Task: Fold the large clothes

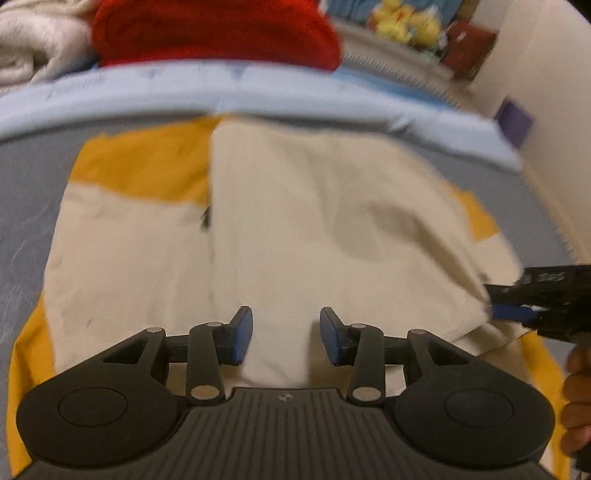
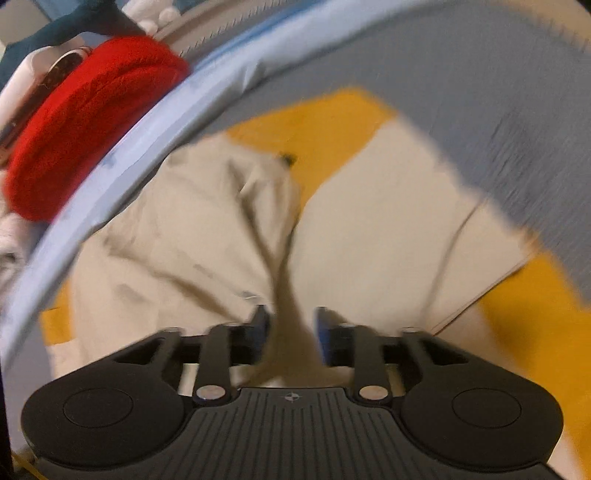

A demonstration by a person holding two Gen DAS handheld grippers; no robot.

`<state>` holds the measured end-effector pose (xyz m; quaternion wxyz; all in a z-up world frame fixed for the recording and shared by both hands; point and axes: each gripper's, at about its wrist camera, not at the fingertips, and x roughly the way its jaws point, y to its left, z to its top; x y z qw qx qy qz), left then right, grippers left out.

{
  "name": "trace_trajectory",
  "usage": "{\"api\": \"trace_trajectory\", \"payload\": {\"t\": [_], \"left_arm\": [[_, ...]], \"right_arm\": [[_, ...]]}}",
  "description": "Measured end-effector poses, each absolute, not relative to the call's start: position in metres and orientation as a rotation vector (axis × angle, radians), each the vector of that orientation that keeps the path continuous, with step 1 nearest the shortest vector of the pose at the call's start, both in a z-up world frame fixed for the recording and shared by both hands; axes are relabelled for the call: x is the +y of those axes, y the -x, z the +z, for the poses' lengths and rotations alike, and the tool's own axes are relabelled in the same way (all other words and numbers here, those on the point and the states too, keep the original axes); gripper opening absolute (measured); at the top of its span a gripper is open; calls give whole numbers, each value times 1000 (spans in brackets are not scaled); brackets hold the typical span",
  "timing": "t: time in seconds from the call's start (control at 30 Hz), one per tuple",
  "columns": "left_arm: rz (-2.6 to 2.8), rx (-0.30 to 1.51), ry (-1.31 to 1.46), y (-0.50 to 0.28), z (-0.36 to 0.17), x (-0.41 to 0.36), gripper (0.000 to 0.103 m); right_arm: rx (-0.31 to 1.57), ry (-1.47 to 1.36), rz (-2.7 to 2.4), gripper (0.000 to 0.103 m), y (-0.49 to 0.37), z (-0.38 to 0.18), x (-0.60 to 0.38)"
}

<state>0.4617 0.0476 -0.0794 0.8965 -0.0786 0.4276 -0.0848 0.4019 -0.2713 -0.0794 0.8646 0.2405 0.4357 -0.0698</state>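
A large cream and yellow garment point(image 1: 295, 221) lies spread on a grey surface point(image 1: 26, 221), partly folded over itself. My left gripper point(image 1: 286, 334) hovers open over its near edge, nothing between the blue pads. My right gripper point(image 2: 291, 332) is shut on a pinched ridge of the cream cloth point(image 2: 288, 295), which rises between its fingers. In the left wrist view the right gripper point(image 1: 517, 306) shows at the right edge, gripping the garment's right side. The garment also fills the right wrist view point(image 2: 369, 221).
A light blue border point(image 1: 258, 96) edges the grey surface at the far side. Beyond it lie a folded red knit point(image 1: 214, 33), a pale blanket point(image 1: 33, 48) and yellow plush toys point(image 1: 402, 22). The red knit also shows in the right wrist view point(image 2: 85, 122).
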Motion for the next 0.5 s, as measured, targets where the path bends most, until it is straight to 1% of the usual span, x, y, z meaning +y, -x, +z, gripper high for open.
{"api": "trace_trajectory", "payload": {"t": [0.03,0.1,0.2,0.27,0.33,0.4,0.43,0.5], "left_arm": [[-205,860,174,-459,-74,44,45],[-264,854,187,-454,-75,36,45],[-284,938,119,-451,-95,17,45],[-254,1013,22,-450,-110,9,46],[-243,1022,4,-450,-112,9,46],[-233,1030,15,-450,-107,13,47],[-230,1028,15,-447,-103,16,47],[-233,1013,36,-450,-97,18,47]], "right_arm": [[883,-475,-171,46,-399,-75,-270],[797,-424,-183,46,-392,-64,-265],[681,-420,-154,45,-379,-51,-260],[652,-411,-152,44,-376,-46,-259],[625,-399,-186,45,-375,-44,-265],[576,-449,-135,45,-372,-42,-271],[579,-470,-76,45,-378,-43,-271],[652,-526,88,45,-391,-53,-269]]}}
